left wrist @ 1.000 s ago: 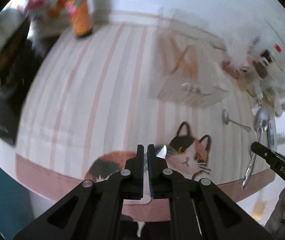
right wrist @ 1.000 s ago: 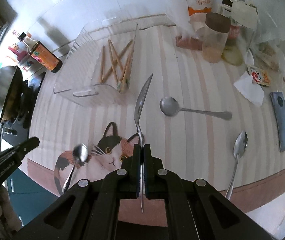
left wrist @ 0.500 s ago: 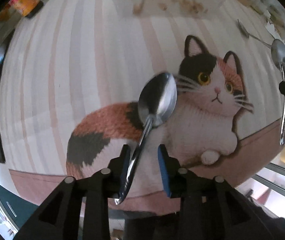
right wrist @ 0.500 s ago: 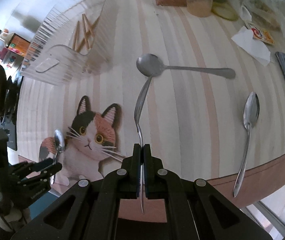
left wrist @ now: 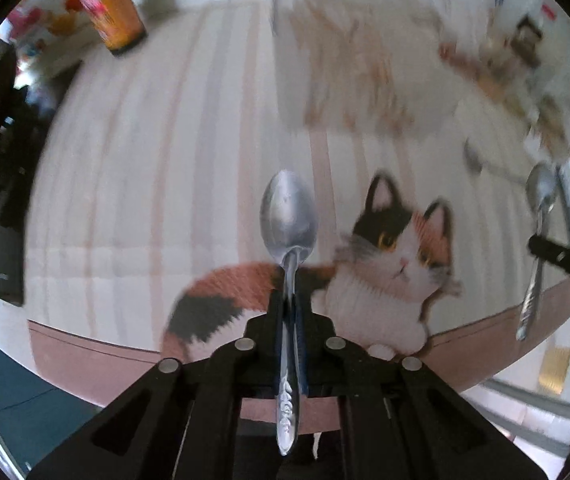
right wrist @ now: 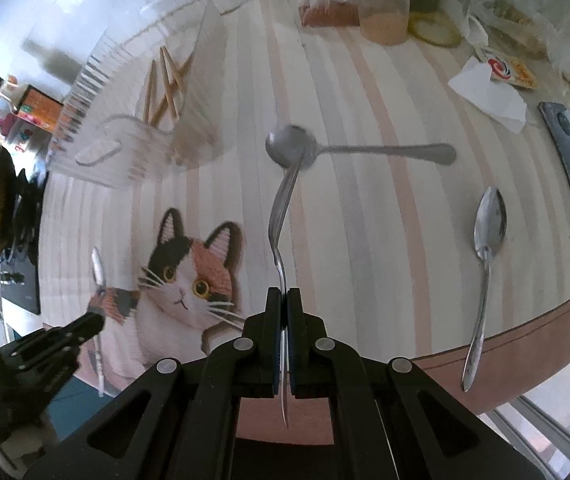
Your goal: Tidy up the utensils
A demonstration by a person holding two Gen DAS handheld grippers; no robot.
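Left wrist view: we clamp left gripper [left wrist: 290,308] fingers on teaspoon [left wrist: 289,220] neck, bowl forward for carrying. Right gripper [right wrist: 283,308] pinches edge-on spoon [right wrist: 283,204] likewise. Both above cat mat [right wrist: 189,276]; clear tray [right wrist: 133,136] beyond mat, likely destination.

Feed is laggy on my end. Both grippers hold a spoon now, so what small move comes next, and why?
Probably carry the left gripper forward toward the clear organizer tray. It is shut on a spoon lifted above the cat mat, and the tray already holds chopsticks. The right gripper also grips a spoon, so it could follow.
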